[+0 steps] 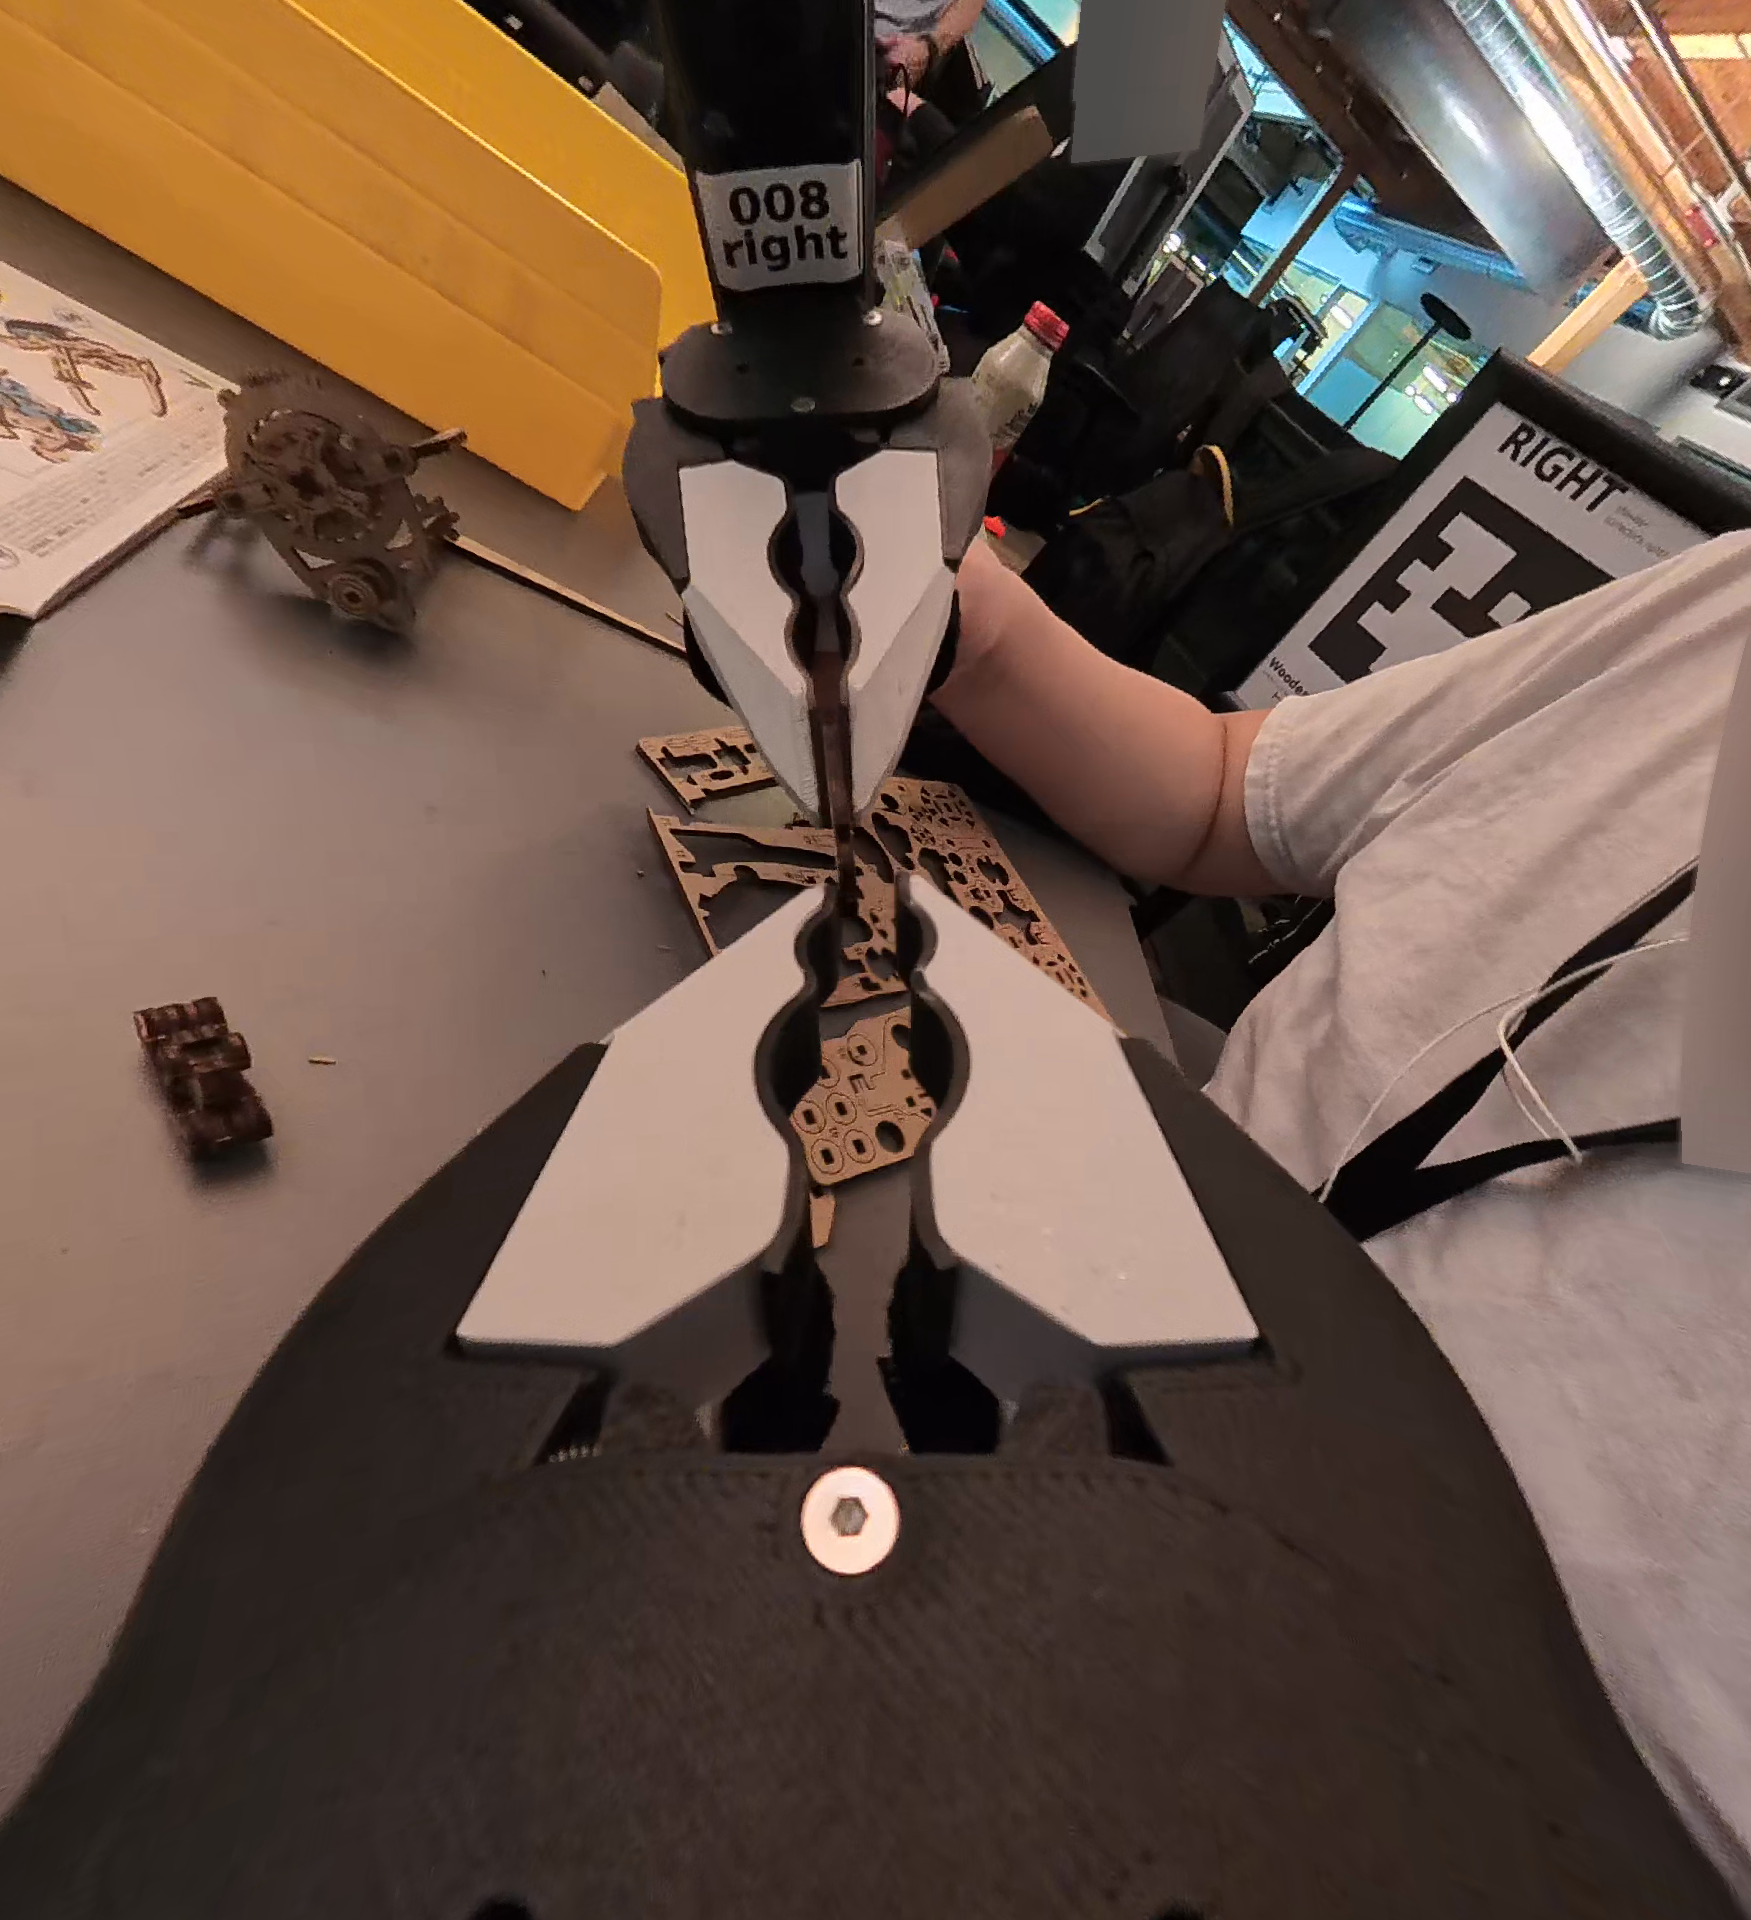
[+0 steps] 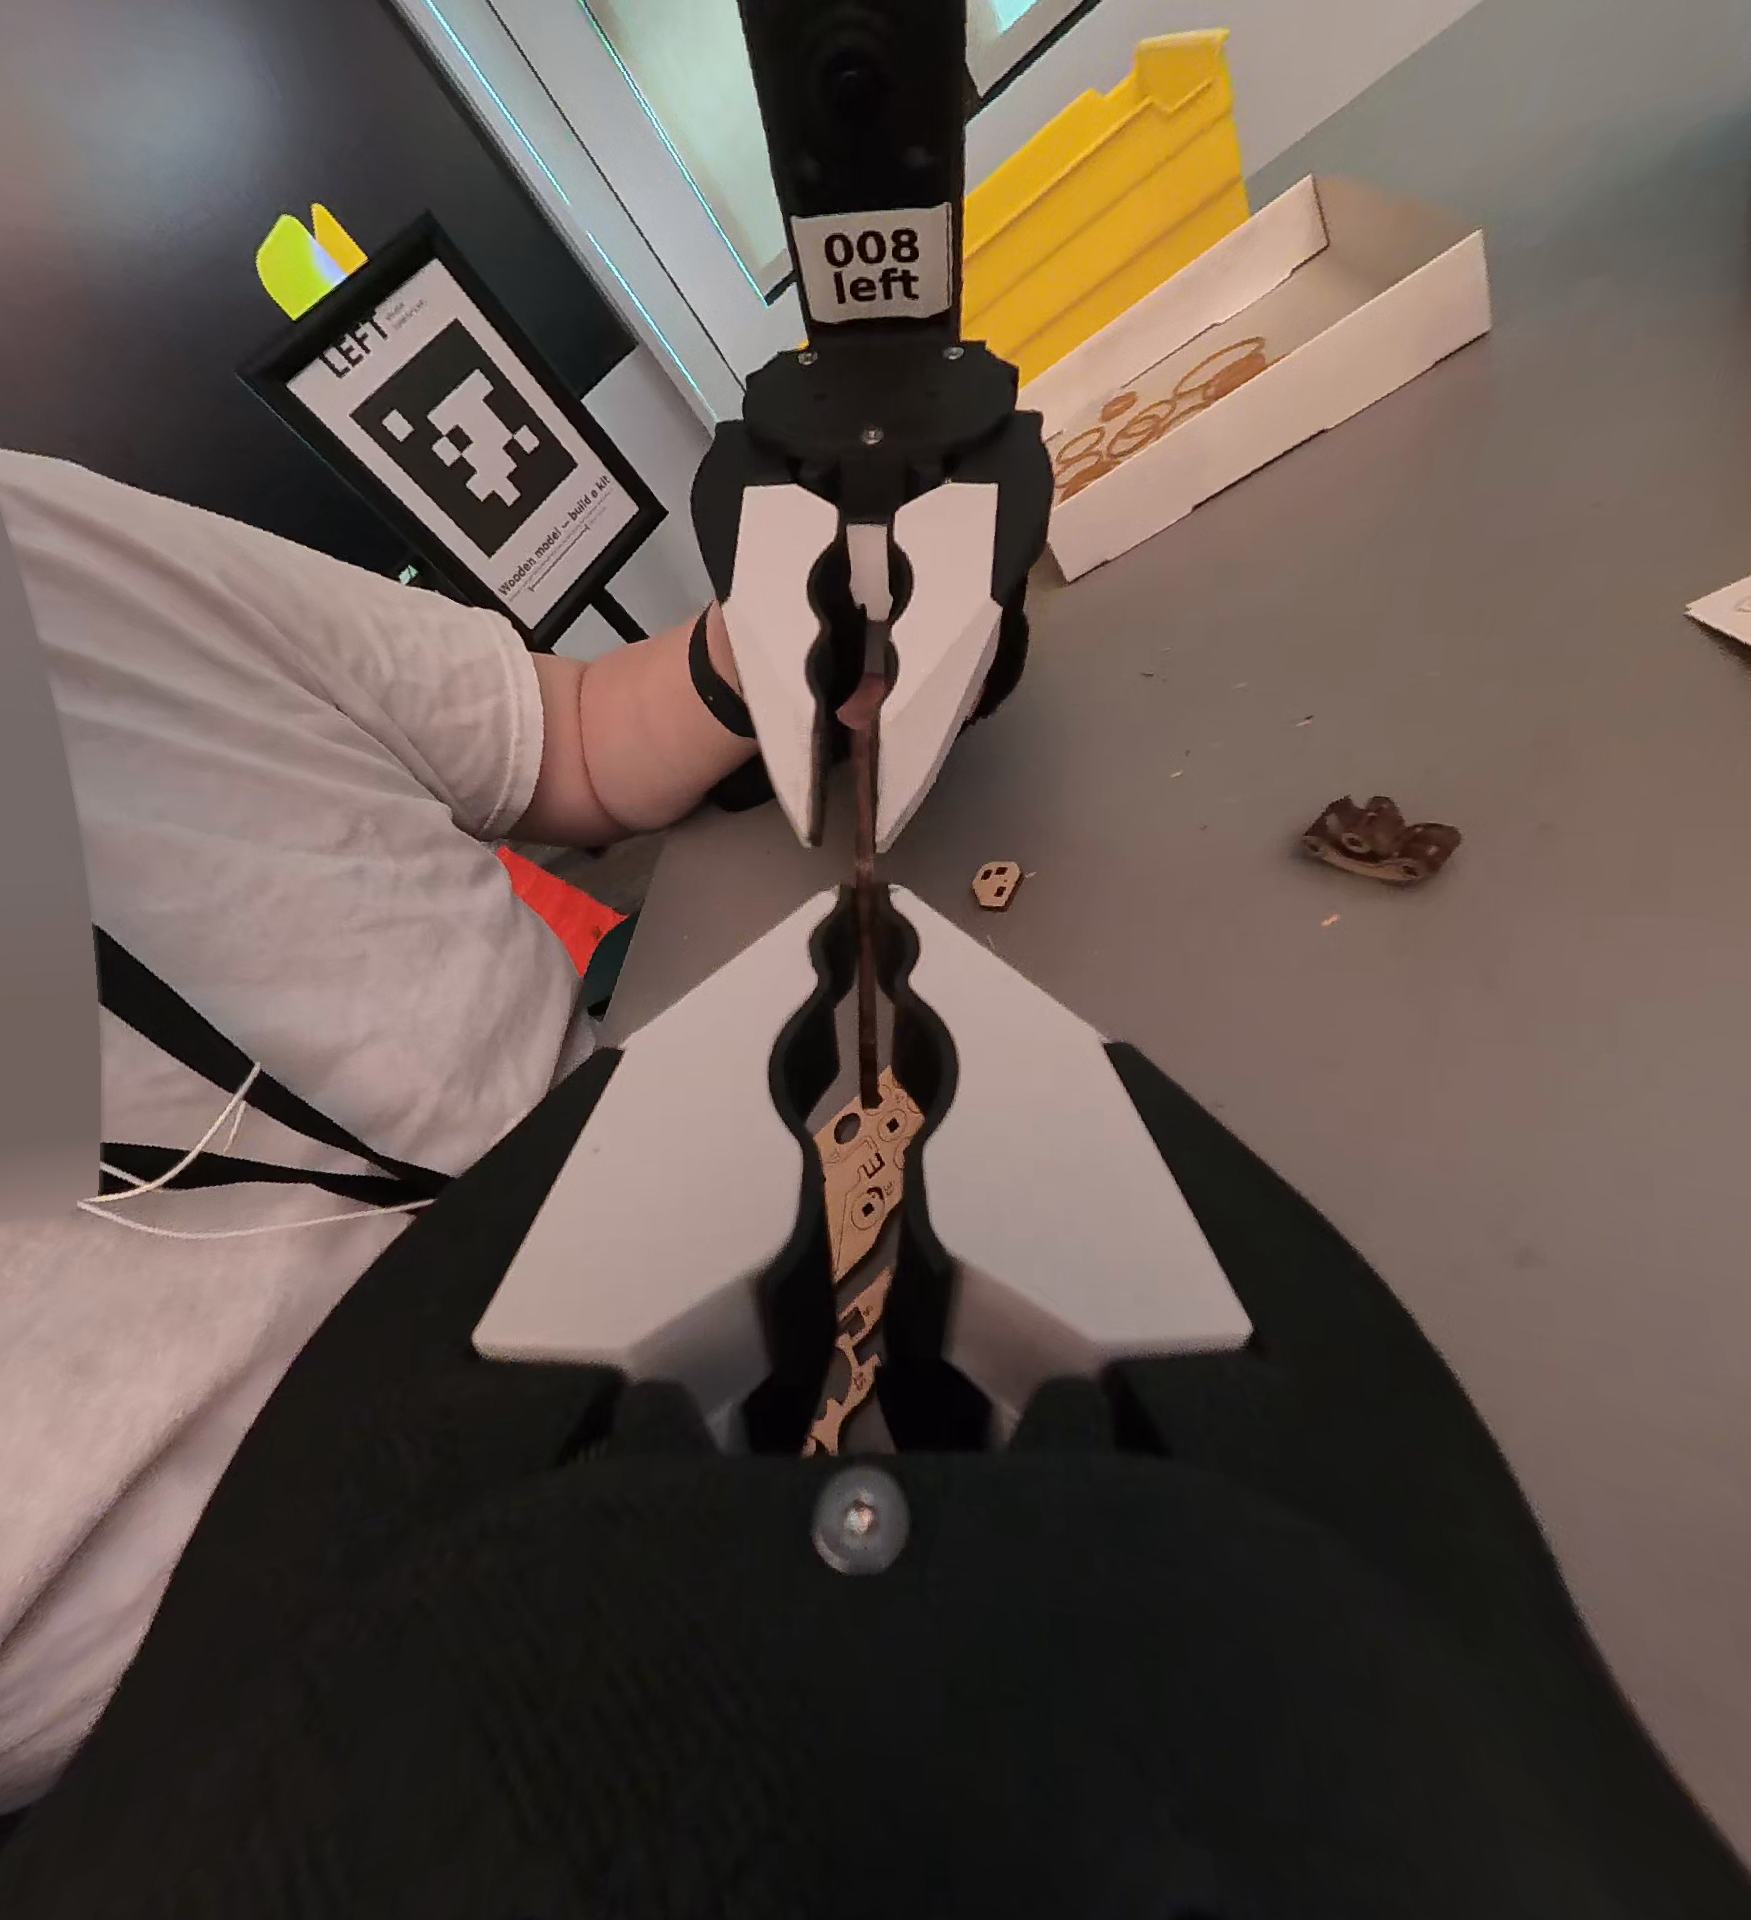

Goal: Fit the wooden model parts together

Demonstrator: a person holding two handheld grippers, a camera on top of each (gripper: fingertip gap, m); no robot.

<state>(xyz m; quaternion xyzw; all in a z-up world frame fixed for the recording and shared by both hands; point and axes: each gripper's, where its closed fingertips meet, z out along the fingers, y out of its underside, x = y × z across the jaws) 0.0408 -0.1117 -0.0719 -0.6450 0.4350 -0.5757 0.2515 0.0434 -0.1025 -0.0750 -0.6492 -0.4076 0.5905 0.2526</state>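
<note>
Both units face each other tip to tip above the desk, sharing one thin dark wooden strip seen edge-on; the left hand-held gripper pinches one end, the right hand-held gripper pinches the other, fingers on each nearly pressed together around the strip.

Judgement: the two-ended hold keeps the slender piece from twisting or snapping while it is aligned; holding it edge-on suits sliding it into a slot, though no mating slot is visible here.

Below the strip lie the pale laser-cut part sheets, flat on the desk, close under the work so freed parts drop nearby; a partly built gear assembly stands beside the open instruction booklet, near a yellow bin.

A small dark sub-assembly rests apart to the side; a loose pale part lies just beside the gripper tips; a white box holds ring-shaped pieces.

Risk: the strip looks brittle; excess squeeze or bending could crack it.
</note>
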